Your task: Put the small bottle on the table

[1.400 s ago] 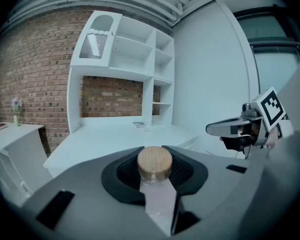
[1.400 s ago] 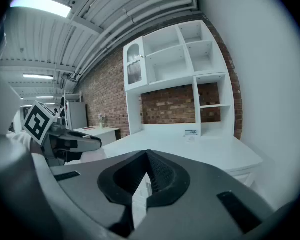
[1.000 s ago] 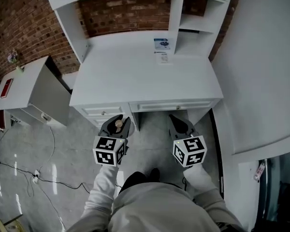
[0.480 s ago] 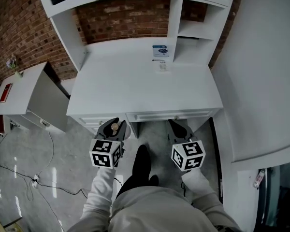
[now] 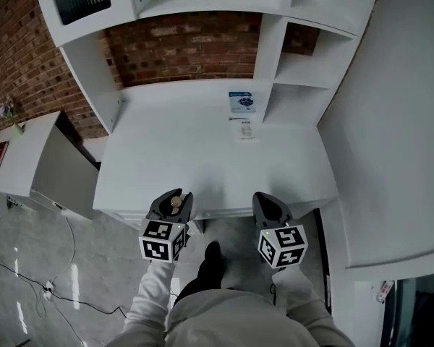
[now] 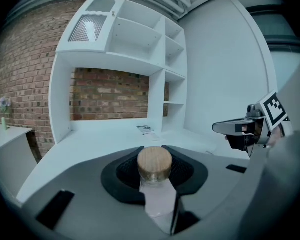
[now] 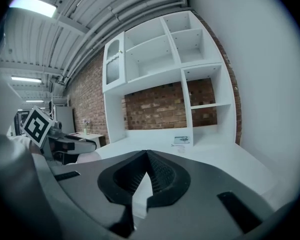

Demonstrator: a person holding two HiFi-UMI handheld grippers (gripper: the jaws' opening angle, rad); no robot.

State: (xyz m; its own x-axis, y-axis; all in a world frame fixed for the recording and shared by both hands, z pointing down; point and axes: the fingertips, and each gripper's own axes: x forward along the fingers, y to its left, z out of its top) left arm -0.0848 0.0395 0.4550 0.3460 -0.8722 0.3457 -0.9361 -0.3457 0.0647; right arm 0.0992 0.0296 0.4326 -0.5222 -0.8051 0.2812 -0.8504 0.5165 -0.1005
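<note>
A small clear bottle (image 6: 157,194) with a round wooden cap (image 5: 176,202) stands upright between the jaws of my left gripper (image 5: 171,205), which is shut on it. In the left gripper view the cap (image 6: 154,163) sits between the black pads (image 6: 128,172). This gripper hovers at the front edge of the white desk (image 5: 202,157), left of centre. My right gripper (image 5: 268,208) hangs level with it at that edge, further right, and its jaws meet at the tips (image 7: 146,155) with nothing between them.
A printed leaflet (image 5: 241,101) and a small slip of paper (image 5: 247,130) lie at the desk's back right. White shelves (image 5: 304,71) rise behind against brick. A low white cabinet (image 5: 29,157) stands to the left. A white wall (image 5: 390,121) closes the right side.
Both grippers have moved forward from over the floor to the desk's front edge. The left one still holds the bottle, and the desk now fills more of the view.
</note>
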